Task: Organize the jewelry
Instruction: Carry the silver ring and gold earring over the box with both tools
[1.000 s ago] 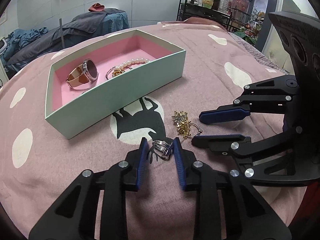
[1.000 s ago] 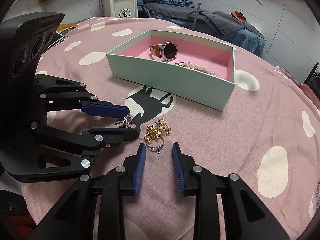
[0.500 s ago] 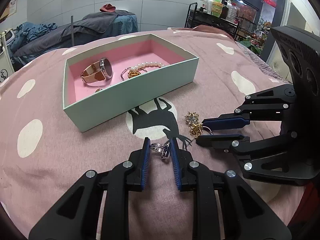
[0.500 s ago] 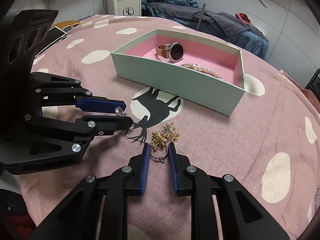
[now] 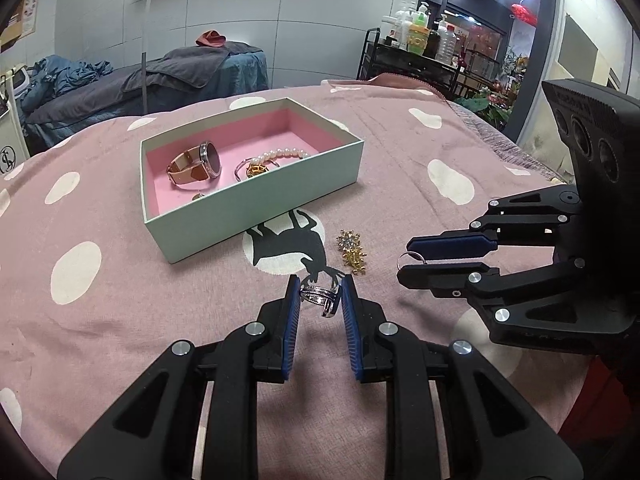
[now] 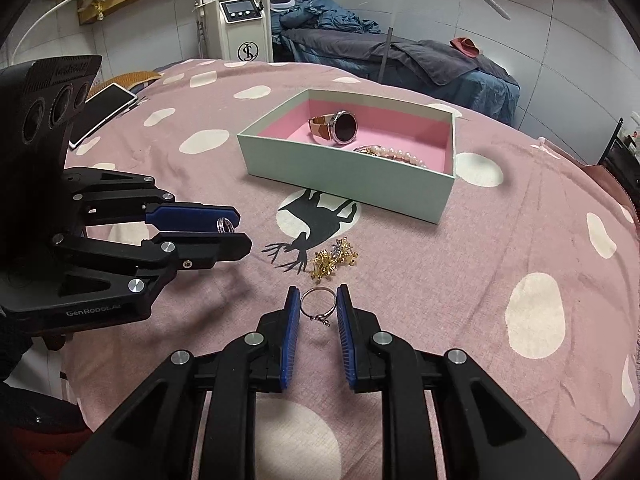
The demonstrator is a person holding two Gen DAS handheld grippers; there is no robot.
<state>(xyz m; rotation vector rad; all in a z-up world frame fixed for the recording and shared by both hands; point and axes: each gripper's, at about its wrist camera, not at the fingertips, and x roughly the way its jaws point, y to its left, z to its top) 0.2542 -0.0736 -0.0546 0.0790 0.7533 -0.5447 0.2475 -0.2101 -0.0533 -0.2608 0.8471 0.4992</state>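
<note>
My left gripper (image 5: 320,294) is shut on a silver ring (image 5: 319,295) and holds it above the pink cloth; it also shows in the right wrist view (image 6: 228,226). My right gripper (image 6: 318,302) is shut on a thin ring (image 6: 317,303) with a small stone, also seen in the left wrist view (image 5: 412,259). A mint box (image 5: 256,200) with pink lining holds a watch (image 5: 198,164) and a pearl bracelet (image 5: 280,155). Gold and silver brooches (image 5: 352,250) lie on the cloth in front of the box.
The pink spotted cloth (image 5: 100,320) has a black deer print (image 5: 288,246) by the box. A phone (image 6: 106,108) lies at the far left in the right wrist view. A massage bed (image 6: 400,60) and a machine (image 6: 240,20) stand behind.
Both grippers closed on their rings and lifted them off the cloth. Both have drawn back and risen, so the box looks farther away.
</note>
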